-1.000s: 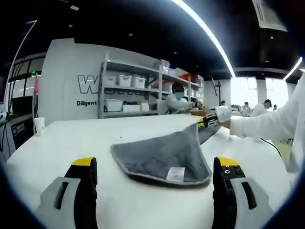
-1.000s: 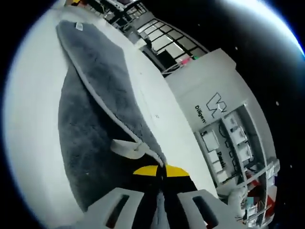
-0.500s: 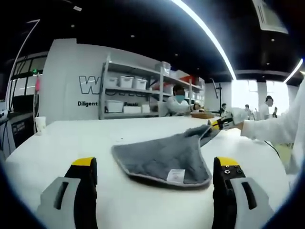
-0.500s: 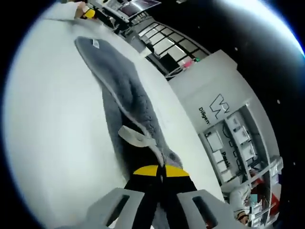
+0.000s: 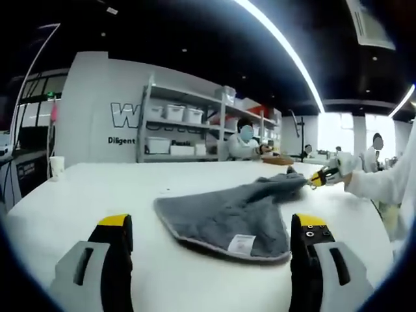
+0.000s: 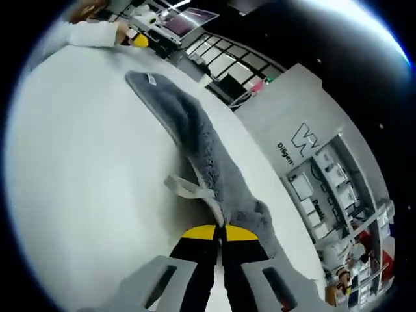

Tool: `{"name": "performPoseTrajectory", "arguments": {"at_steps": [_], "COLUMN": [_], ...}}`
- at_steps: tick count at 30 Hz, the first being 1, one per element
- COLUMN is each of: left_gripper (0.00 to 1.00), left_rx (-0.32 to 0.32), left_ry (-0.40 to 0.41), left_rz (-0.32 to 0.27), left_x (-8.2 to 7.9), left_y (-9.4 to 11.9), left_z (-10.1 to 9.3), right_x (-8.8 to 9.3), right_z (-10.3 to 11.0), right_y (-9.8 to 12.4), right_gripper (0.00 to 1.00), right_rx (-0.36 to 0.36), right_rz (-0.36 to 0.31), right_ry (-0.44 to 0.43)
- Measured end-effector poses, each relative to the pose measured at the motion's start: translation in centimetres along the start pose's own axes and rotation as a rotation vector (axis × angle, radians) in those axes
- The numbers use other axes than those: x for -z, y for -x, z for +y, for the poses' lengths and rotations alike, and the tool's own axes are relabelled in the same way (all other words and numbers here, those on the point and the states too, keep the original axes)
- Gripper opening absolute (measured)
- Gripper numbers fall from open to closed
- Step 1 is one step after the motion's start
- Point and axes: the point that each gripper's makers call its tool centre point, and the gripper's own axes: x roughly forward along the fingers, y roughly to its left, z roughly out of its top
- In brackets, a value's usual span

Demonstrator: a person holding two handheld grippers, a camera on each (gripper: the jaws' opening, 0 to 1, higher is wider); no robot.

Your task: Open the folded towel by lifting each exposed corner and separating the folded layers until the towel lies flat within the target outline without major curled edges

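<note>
A grey towel (image 5: 224, 213) with a white label (image 5: 242, 244) lies partly folded on the white table (image 5: 97, 188), just beyond my left gripper (image 5: 212, 222). The left gripper's jaws stand wide open with nothing between them. My right gripper (image 5: 318, 177) comes in from the right, held by a white-sleeved arm, and pinches a far towel corner, lifted slightly off the table. In the right gripper view the right gripper (image 6: 219, 233) is shut on that corner. The towel (image 6: 192, 130) stretches away from it in a long ridge, with a hanging loop (image 6: 187, 188) beside the jaws.
A paper cup (image 5: 57, 168) stands at the table's left edge. Behind the table is a shelf rack (image 5: 179, 130) with white bins, and people in white coats work at the back. The left gripper (image 6: 139, 40) and a sleeve (image 6: 91, 32) lie beyond the towel's far end.
My right gripper has pulled the held corner further right and away, drawing the top layer out into a longer, narrower stretch. The left gripper has stayed put and open.
</note>
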Motion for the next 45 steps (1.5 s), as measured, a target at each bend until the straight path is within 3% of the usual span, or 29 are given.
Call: {"name": "performPoseTrajectory", "arguments": {"at_steps": [10, 21, 34, 45], "left_gripper": [1.00, 1.00, 1.00, 1.00], "left_rx": [-0.004, -0.011, -0.014, -0.014], "left_ry": [0.009, 0.014, 0.019, 0.024], "left_rz": [-0.011, -0.020, -0.023, -0.026], "left_x": [-0.2, -0.5, -0.6, -0.6], "left_y": [0.2, 0.3, 0.4, 0.4], "left_z": [0.1, 0.4, 0.5, 0.4], "right_x": [0.8, 0.8, 0.8, 0.6], "right_z": [3.7, 5.6, 7.1, 7.2], "right_y": [2.1, 3.8, 5.3, 6.2], "right_gripper": [0.00, 0.00, 0.00, 0.00], "right_rx": [-0.057, -0.096, -0.134, -0.130], "right_rz": [0.036, 0.068, 0.098, 0.073], "right_ry": [-0.079, -0.077, -0.101, -0.121]}}
